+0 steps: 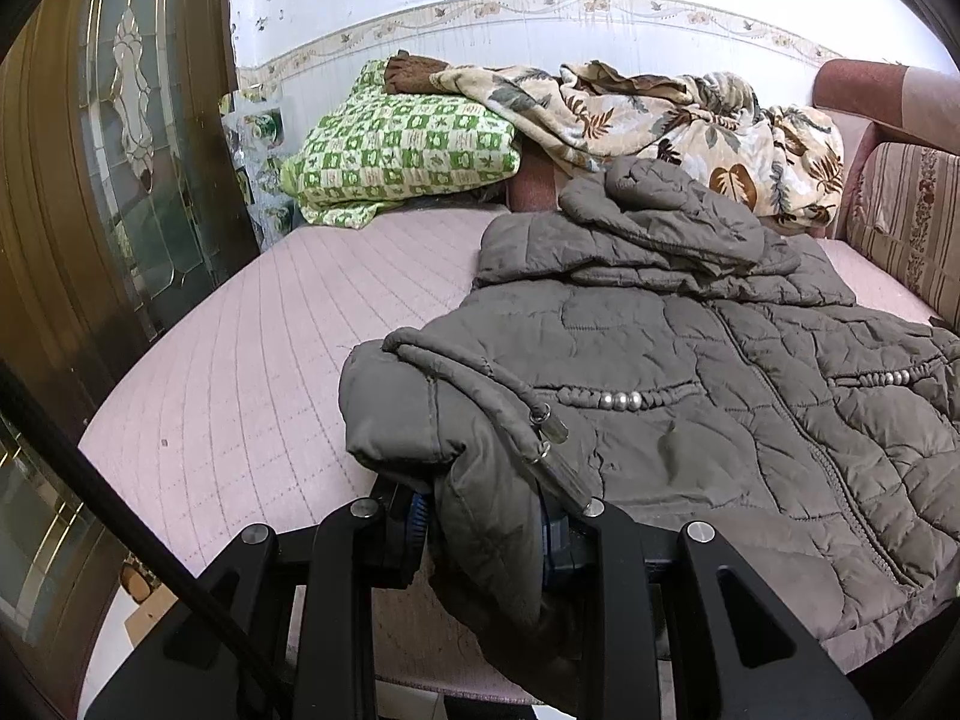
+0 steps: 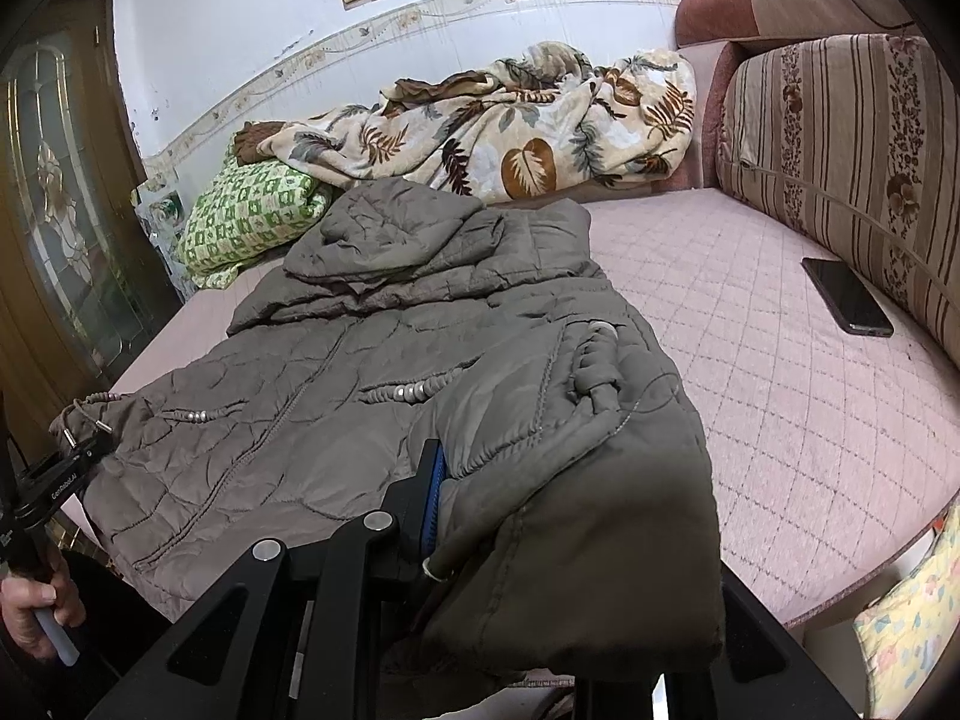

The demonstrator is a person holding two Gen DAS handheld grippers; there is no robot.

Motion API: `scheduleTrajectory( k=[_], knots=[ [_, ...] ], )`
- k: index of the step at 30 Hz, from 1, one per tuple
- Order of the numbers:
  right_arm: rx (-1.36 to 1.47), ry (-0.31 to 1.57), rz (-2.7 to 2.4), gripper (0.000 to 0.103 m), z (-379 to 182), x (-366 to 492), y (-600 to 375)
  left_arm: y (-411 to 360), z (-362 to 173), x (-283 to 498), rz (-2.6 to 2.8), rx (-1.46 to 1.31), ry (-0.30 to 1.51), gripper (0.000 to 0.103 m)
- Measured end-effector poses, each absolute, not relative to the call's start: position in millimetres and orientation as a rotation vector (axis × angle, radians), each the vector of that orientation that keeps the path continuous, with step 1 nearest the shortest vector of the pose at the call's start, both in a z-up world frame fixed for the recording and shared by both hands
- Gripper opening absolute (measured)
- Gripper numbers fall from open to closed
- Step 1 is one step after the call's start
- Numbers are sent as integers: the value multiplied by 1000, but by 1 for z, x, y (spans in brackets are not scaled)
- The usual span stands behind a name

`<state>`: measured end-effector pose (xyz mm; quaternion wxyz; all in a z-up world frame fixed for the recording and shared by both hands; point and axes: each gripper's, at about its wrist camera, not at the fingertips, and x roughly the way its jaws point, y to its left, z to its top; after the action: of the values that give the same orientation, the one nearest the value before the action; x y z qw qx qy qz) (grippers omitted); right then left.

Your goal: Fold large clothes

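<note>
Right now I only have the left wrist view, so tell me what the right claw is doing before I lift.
Observer: The right claw is shut on a bottom corner of the jacket, with fabric draped over one finger.
Operator: Report anything lying on the bed to that side.
Observer: A dark phone lies flat on the bed cover, beside the striped cushion and apart from the jacket.
Operator: Name what sits past the bed's near right edge.
Observer: A yellow patterned pillow, lower than the bed's edge.
</note>
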<state>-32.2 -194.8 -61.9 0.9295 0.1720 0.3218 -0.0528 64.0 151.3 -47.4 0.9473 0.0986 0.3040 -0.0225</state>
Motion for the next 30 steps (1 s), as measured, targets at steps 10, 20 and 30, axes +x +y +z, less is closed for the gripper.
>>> scheduleTrajectory(
  k=[10, 20, 30],
  knots=[
    [319, 608, -96, 24, -36, -24, -200, 149, -23, 75, -57, 191, 566, 27],
    [308, 584, -86, 24, -22, -16, -205, 145, -7, 85, -59, 188, 535, 27],
    [295, 551, -79, 24, 7, 5, -216, 139, 23, 108, -64, 162, 503, 27]
  ],
)
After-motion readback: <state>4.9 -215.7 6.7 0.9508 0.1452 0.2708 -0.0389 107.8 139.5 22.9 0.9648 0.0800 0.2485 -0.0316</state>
